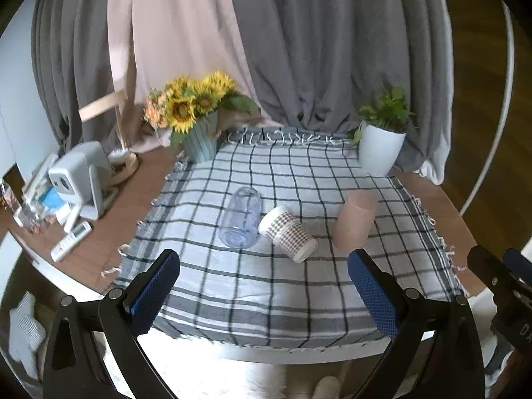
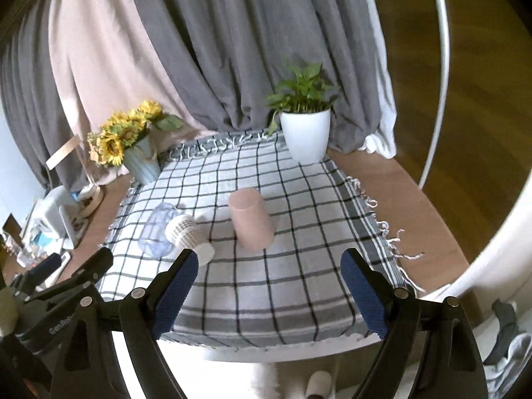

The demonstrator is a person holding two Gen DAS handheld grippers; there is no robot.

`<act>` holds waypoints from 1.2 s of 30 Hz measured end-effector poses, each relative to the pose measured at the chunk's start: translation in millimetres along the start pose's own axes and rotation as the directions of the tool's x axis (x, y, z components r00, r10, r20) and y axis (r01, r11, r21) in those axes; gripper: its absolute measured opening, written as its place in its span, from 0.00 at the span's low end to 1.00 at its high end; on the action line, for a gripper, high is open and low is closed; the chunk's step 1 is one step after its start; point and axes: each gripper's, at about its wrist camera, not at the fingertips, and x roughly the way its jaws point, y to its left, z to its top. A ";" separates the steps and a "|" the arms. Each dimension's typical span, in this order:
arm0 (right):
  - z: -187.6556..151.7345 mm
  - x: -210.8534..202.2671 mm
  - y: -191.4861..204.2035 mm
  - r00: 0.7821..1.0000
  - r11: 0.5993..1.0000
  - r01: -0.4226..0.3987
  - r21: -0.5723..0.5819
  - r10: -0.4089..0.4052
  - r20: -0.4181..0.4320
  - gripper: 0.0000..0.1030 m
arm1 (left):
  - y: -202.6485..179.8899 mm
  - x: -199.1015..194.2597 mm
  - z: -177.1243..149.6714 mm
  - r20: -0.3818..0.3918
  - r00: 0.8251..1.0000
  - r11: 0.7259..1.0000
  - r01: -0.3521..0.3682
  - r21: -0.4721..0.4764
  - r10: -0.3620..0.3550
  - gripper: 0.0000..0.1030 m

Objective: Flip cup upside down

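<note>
1. Three cups sit mid-frame on the checked cloth [image 1: 266, 299]: a clear plastic cup [image 1: 242, 218], a patterned paper cup [image 1: 287, 232] and a pink cup [image 1: 355, 221].
2. Clear plastic cup lies on its side, left of centre, open mouth toward the lower edge; its side touches or nearly touches the paper cup.
3. Patterned paper cup lies tipped, white rim pointing to the lower right, between the other two.
4. Pink cup stands on its end, right of centre, apart from the paper cup; whether mouth up or down I cannot tell.
5. Left gripper [image 1: 264, 291] hangs at bottom centre of the left wrist view, jaws spread wide, nothing between them; all cups lie above it, beyond the fingertips.
6. Right gripper [image 2: 269, 286] likewise spread and holding nothing; in the right wrist view the pink cup [image 2: 251, 218] is just above the gap, and the paper cup [image 2: 190, 234] ends at its left fingertip.
7. Nothing lies between the grippers and the cups.
8. Upper left: sunflowers in a blue vase [image 1: 196, 116]. Upper right: green plant in a white pot [image 1: 380, 139].
9. Far left on the wooden table [image 1: 109, 229]: a white device [image 1: 79, 179] and a remote [image 1: 70, 242].
10. Grey and pink curtains [image 1: 316, 50] fill the top.
</note>
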 end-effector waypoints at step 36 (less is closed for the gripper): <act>-36.2 -108.2 41.4 0.984 0.999 0.011 -0.044 -0.003 0.175 0.87 | 33.5 -108.7 -26.6 0.199 0.980 1.000 0.012 -0.026 -0.007 1.00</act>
